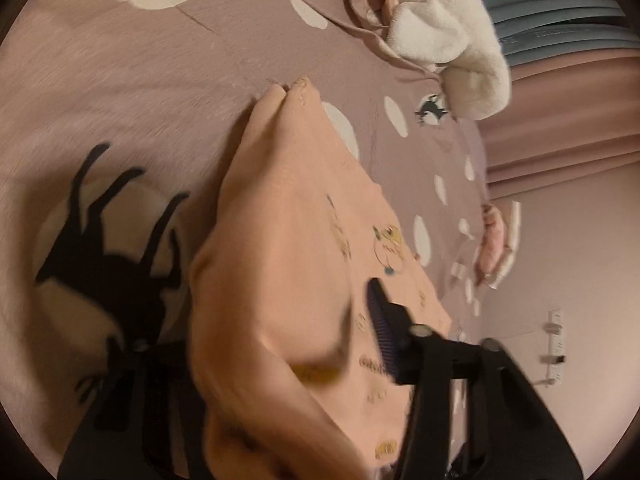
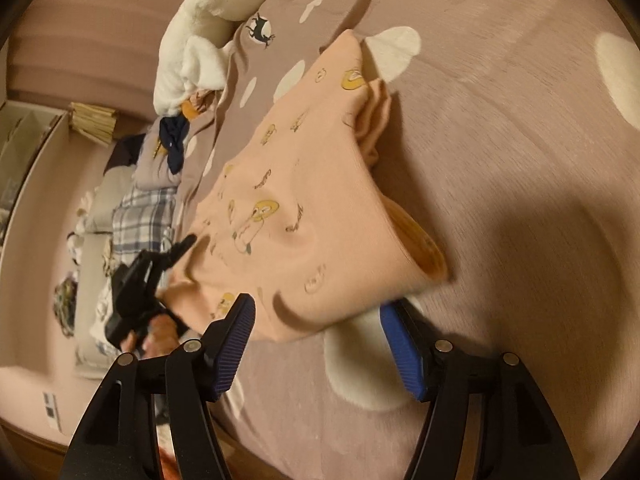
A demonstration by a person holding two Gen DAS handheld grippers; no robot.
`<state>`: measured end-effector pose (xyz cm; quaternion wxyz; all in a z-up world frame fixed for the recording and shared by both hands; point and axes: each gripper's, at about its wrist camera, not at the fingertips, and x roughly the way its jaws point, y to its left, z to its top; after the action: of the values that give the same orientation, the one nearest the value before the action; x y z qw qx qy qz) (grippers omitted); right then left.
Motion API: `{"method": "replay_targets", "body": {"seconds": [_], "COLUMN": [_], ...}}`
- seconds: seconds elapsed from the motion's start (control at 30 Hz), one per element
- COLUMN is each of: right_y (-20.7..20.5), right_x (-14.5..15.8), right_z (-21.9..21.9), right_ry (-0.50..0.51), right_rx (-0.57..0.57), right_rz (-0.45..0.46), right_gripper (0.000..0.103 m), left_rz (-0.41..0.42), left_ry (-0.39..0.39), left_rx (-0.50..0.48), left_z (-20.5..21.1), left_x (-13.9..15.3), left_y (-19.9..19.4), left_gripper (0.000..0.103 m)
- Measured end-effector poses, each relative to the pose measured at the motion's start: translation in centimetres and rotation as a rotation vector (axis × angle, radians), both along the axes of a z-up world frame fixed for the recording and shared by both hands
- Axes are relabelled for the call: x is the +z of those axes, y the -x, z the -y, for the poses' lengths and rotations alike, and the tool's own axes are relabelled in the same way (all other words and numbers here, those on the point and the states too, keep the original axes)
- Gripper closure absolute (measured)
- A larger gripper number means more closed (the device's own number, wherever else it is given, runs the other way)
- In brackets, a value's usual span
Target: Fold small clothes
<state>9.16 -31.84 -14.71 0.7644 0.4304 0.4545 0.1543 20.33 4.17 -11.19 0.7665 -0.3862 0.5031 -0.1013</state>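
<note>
Peach garment, small, printed with little yellow cartoon figures, lies folded on the mauve bedspread, filling the middle of both wrist views; in the left wrist view the same cloth runs from lower centre up toward the middle, its layered edge bunched at the top. An orange lining shows at its open end, right of centre in the right wrist view. Right gripper, bottom of its own frame: blue pads spread wide, the near edge of the garment lying over the gap between them, neither pad pressing on it. Left gripper, bottom of its frame: one finger visible to the right with the cloth draped against it, the other hidden under the fabric, so whether it pinches the cloth I cannot tell; the picture is blurred there. From the right wrist view that same black tool sits at the garment's left edge, a hand behind it. The bedspread carries cream spots and black deer silhouettes. A white fleecy item sits at upper right in the left wrist view. Plaid cloth lies heaped at the left.
</note>
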Motion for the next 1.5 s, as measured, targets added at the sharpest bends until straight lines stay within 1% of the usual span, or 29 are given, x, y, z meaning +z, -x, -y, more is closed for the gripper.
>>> {"method": "replay_targets", "body": {"seconds": [0.07,0.1,0.13,0.2,0.23,0.27,0.3,0.33,0.37,0.4,0.5,0.6,0.7,0.8,0.87,0.97,1.0,1.1,1.13,1.17,1.2,1.23,1.27,1.33,1.37,1.4,1.43,1.47,1.5], "right_y": [-0.1,-0.1,-0.2,-0.5,-0.5,-0.7,-0.9,-1.1,-0.9,-0.8,0.2,1.1,2.1,3.7,4.8,5.2,5.1,4.4,3.8,3.1,2.6,2.1,1.9,2.1,2.4,3.0,3.3,3.6,4.0], "right_x": [-0.1,-0.1,-0.1,0.0,0.3,0.5,0.4,0.2,-0.1,-0.2,0.3,1.1,1.8,2.2,2.4,2.3,2.3,2.5,2.6,2.3,1.8,1.2,0.9,1.0,1.1,1.1,1.2,1.3,1.6], "right_z": [0.0,0.1,0.2,0.0,-0.2,-0.3,-0.3,-0.1,0.4,0.6,1.5,2.0,2.2,2.0,2.2,3.2,3.5,4.3,4.4,4.5,4.5,4.5,4.4,3.7,3.4,3.3,3.1,3.1,2.9], "right_ry": [0.002,-0.002,-0.005,0.017,0.055,0.082,0.091,0.063,0.013,-0.007,-0.002,-0.009,0.022,0.052,0.079,0.118,0.127,0.150,0.163,0.164,0.160,0.148,0.142,0.140,0.157,0.193,0.257,0.316,0.410], "right_rx": [-0.008,-0.015,-0.019,-0.007,0.000,0.000,-0.002,-0.006,-0.017,-0.019,-0.032,-0.036,-0.037,-0.024,-0.018,-0.047,-0.055,-0.067,-0.082,-0.092,-0.098,-0.103,-0.109,-0.083,-0.078,-0.082,-0.091,-0.101,-0.119], "right_rz": [0.009,0.016,0.023,0.047,0.066,0.074,0.068,0.061,0.063,0.069,0.086,0.101,0.115,0.111,0.116,0.086,0.076,0.089,0.094,0.083,0.058,0.024,0.013,0.037,0.038,0.031,0.005,-0.019,-0.046], "right_gripper": [0.038,0.038,0.038,0.039,0.052,0.078,0.088,0.090,0.091,0.091,0.091,0.091,0.091,0.091,0.091,0.091,0.091,0.076,0.059,0.037,0.034,0.037,0.053,0.082,0.086,0.087,0.088,0.094,0.098], "left_rz": [-0.027,-0.018,-0.003,0.016,0.012,0.009,0.009,0.016,0.025,0.036,0.061,0.052,0.001,-0.048,-0.060,-0.051,-0.045,-0.031,-0.029,-0.031,-0.033,-0.034,-0.038,-0.055,-0.061,-0.063,-0.061,-0.058,-0.055], "left_ry": [-0.052,-0.080,-0.115,-0.153,-0.144,-0.126,-0.094,-0.075,-0.085,-0.105,-0.126,-0.128,-0.114,-0.042,-0.020,-0.029,-0.050,-0.094,-0.124,-0.158,-0.193,-0.212,-0.216,-0.191,-0.185,-0.185,-0.191,-0.195,-0.201], "left_rx": [0.018,0.018,0.018,0.020,0.023,0.024,0.025,0.021,0.011,-0.002,-0.029,-0.038,-0.024,-0.027,-0.016,-0.014,-0.010,-0.008,-0.007,0.000,0.009,0.014,0.017,0.016,0.017,0.020,0.028,0.032,0.033], "left_z": [0.4,0.6,0.8,1.2,1.1,1.0,0.8,0.7,0.7,1.0,1.6,1.3,0.0,-1.4,-2.2,-3.2,-3.5,-4.0,-4.2,-4.4,-4.8,-5.0,-5.3,-6.2,-6.5,-6.6,-6.9,-7.1,-7.2], "left_x": [-0.2,0.1,0.4,1.0,1.1,1.1,1.2,1.6,1.9,2.3,3.5,3.5,2.2,0.8,0.7,1.2,1.6,2.2,2.5,2.6,2.6,2.5,2.3,1.7,1.5,1.5,1.5,1.6,1.7], "left_y": [-0.3,-0.3,0.1,0.8,1.1,1.1,1.2,1.4,1.7,2.1,3.7,4.9,5.4,6.2,6.9,8.3,9.0,10.3,10.9,11.2,11.6,11.9,12.2,12.8,12.9,13.1,13.4,13.6,13.9], "left_gripper": [0.079,0.085,0.086,0.088,0.088,0.088,0.088,0.088,0.088,0.089,0.089,0.088,0.088,0.085,0.081,0.078,0.077,0.077,0.077,0.081,0.081,0.081,0.081,0.080,0.079,0.078,0.077,0.077,0.077]}}
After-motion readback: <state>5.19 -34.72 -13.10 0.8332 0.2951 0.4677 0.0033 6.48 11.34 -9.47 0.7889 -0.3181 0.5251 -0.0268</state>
